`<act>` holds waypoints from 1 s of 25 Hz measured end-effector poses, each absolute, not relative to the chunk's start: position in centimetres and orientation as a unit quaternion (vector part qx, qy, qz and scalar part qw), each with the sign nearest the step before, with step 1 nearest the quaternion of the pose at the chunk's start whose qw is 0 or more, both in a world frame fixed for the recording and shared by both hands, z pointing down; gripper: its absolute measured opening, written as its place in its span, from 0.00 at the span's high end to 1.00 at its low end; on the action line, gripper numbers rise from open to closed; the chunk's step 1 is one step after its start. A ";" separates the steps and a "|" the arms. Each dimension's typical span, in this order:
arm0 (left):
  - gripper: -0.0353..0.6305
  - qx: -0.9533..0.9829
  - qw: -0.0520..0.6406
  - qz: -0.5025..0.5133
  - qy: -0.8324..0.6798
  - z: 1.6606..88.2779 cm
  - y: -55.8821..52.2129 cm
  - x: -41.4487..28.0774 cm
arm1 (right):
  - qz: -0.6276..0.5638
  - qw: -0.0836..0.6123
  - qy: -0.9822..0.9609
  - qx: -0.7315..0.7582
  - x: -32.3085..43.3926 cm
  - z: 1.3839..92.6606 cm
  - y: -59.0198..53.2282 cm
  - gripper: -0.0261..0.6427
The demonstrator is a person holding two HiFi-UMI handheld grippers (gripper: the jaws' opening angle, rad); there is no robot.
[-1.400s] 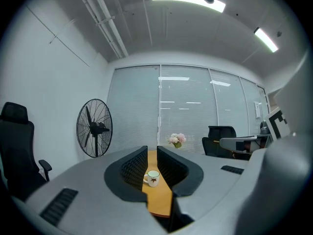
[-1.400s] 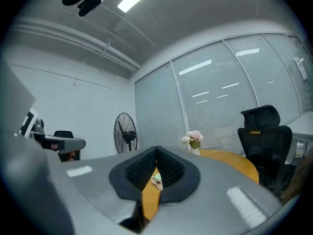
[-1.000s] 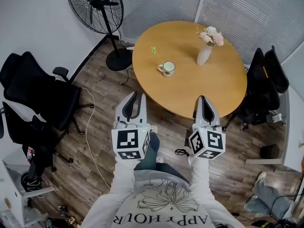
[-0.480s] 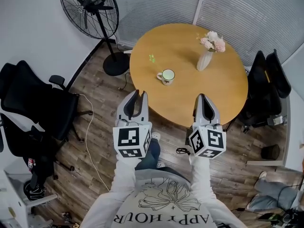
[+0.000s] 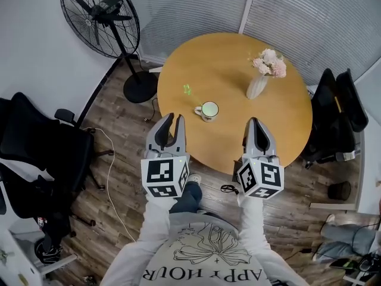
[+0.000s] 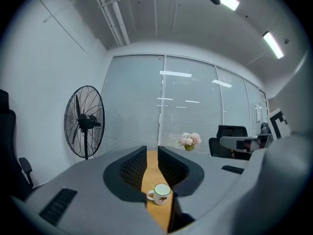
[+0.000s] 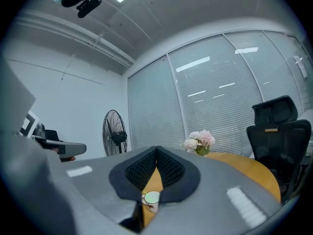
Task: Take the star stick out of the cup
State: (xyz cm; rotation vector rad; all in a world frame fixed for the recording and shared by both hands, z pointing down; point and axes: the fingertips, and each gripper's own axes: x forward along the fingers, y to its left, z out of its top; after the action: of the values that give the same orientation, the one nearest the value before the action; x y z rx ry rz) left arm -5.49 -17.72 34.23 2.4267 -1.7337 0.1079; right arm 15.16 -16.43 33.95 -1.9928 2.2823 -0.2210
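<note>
While both grippers are held out level side by side at the near edge of the round table (image 5: 280,124), neither touches anything. The left gripper (image 5: 174,119) has its jaws released, a narrow gap showing between the ribbed pads with nothing in it; in its own view the cup (image 6: 159,194) shows through that gap, farther off on the table. The right gripper (image 5: 256,123) has its jaws clenched, tips meeting, and grasps nothing; its own view shows the cup (image 7: 152,199) just below the joined tips, again farther off.

The cup (image 5: 209,109) is white with a handle on its left and stands upright on the near left part of the table, well apart from both grippers and a little to the right of the left one. The star stick is in the cup: a thin stem leans out to the far left, and its green star (image 5: 187,89) hangs over the tabletop beyond the cup.

Farther right on the table stands a white vase (image 5: 256,87) of pink flowers. A fan (image 5: 101,14) stands on the wood floor at far left. One black chair (image 5: 41,154) sits at left and another (image 5: 348,109) at right of the table.
</note>
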 end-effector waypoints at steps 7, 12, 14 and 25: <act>0.84 0.822 0.118 0.049 -0.555 36.3 -22.8 -5.0 | -0.085 0.048 0.739 -0.666 15.3 34.9 -21.4 0.94; 0.83 0.824 0.134 0.059 -0.547 37.6 -25.8 -4.8 | -0.094 0.041 0.733 -0.673 15.5 35.9 -24.3 0.94; 0.83 0.825 0.140 0.062 -0.544 38.2 -26.9 -4.9 | -0.096 0.038 0.731 -0.674 15.5 36.3 -25.3 0.94; 0.82 0.826 0.164 0.081 -0.533 41.3 -30.9 -4.4 | -0.115 0.019 0.723 -0.681 15.9 38.9 -29.0 0.94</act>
State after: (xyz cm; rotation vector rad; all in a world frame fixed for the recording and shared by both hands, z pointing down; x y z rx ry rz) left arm -4.36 -30.95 41.29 2.3553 -1.5183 0.2318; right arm 15.94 -28.96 38.90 -2.1123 2.2450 -0.3581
